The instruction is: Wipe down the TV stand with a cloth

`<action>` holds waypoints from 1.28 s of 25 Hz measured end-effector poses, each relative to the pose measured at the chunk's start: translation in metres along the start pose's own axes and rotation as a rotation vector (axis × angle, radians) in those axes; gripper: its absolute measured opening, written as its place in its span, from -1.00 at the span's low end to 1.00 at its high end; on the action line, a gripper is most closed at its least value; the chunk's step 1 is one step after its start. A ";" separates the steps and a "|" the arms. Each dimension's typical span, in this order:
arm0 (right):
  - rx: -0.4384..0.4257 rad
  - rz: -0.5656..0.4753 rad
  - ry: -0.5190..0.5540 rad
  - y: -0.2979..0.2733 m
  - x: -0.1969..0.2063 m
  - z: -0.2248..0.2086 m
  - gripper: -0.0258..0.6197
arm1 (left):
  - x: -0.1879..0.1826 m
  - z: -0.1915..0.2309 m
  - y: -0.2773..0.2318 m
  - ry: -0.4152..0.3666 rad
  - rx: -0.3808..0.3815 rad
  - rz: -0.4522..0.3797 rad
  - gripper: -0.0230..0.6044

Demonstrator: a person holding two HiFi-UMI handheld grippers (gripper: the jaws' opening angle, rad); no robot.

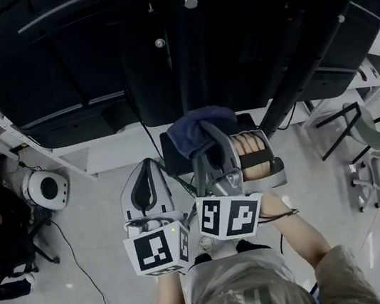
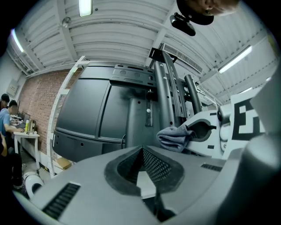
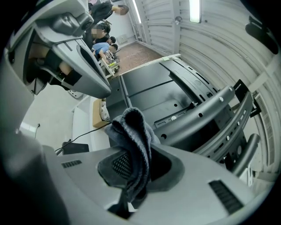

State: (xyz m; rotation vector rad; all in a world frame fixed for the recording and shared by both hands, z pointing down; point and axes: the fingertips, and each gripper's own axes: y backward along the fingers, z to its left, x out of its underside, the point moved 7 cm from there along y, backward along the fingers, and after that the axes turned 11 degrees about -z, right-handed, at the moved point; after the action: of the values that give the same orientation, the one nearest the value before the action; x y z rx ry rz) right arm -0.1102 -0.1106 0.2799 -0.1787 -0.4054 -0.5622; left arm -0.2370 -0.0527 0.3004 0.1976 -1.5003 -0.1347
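The TV stand (image 1: 191,53) fills the top of the head view: a black upright column with black back panels on either side, over a white base (image 1: 117,149). My right gripper (image 1: 212,144) is shut on a dark blue-grey cloth (image 1: 201,130), held bunched just in front of the column's foot. In the right gripper view the cloth (image 3: 131,145) hangs folded out of the jaws (image 3: 131,171), with the stand's bracket arms (image 3: 206,114) beyond. My left gripper (image 1: 148,169) sits beside it to the left, shut and empty (image 2: 142,154). In its own view the cloth (image 2: 175,137) and column (image 2: 136,118) lie ahead.
A round white device (image 1: 46,190) sits on the floor at left, with a cable (image 1: 78,260) trailing toward me. Chairs (image 1: 362,147) stand at right. A black box (image 1: 172,154) lies at the stand's foot. A cardboard box (image 3: 97,112) rests on the white base. People sit at a desk (image 2: 9,118).
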 end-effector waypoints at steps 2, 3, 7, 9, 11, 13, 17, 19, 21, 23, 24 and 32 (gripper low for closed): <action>-0.015 0.005 -0.008 0.000 0.002 0.006 -0.74 | 0.003 0.001 0.001 -0.001 -0.005 0.006 -0.88; -0.023 0.008 -0.013 0.000 0.004 0.009 -0.74 | 0.004 0.001 0.001 -0.003 -0.007 0.007 -0.88; -0.056 0.015 -0.024 -0.001 0.011 0.025 -0.74 | 0.010 0.000 0.001 -0.003 -0.014 0.014 -0.88; -0.066 0.016 -0.021 -0.002 0.014 0.036 -0.74 | 0.014 0.000 0.004 -0.004 -0.015 0.020 -0.88; -0.069 0.014 -0.017 -0.002 0.017 0.044 -0.74 | 0.019 -0.001 0.008 -0.009 -0.018 0.025 -0.88; -0.072 0.011 -0.019 -0.001 0.020 0.052 -0.74 | 0.026 -0.002 0.013 -0.013 -0.023 0.030 -0.88; -0.079 0.002 -0.014 -0.002 0.027 0.069 -0.74 | 0.040 0.000 0.020 -0.020 -0.041 0.042 -0.88; -0.080 -0.008 -0.008 -0.003 0.030 0.076 -0.74 | 0.045 0.002 0.020 -0.028 -0.052 0.045 -0.88; -0.089 -0.012 -0.013 -0.004 0.036 0.084 -0.74 | 0.051 0.003 0.020 -0.035 -0.063 0.047 -0.88; -0.107 -0.009 -0.023 -0.005 0.044 0.095 -0.74 | 0.057 0.003 0.021 -0.040 -0.074 0.052 -0.88; -0.118 -0.007 -0.026 -0.005 0.047 0.101 -0.74 | 0.061 0.002 0.022 -0.043 -0.078 0.057 -0.88; -0.217 0.005 -0.038 -0.006 0.068 0.145 -0.74 | 0.082 -0.001 0.026 -0.047 -0.104 0.077 -0.88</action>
State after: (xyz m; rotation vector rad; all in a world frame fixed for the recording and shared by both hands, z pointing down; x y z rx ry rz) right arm -0.1084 -0.1090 0.4406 -0.3987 -0.3807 -0.5987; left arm -0.2311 -0.0450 0.3859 0.0528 -1.5407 -0.1560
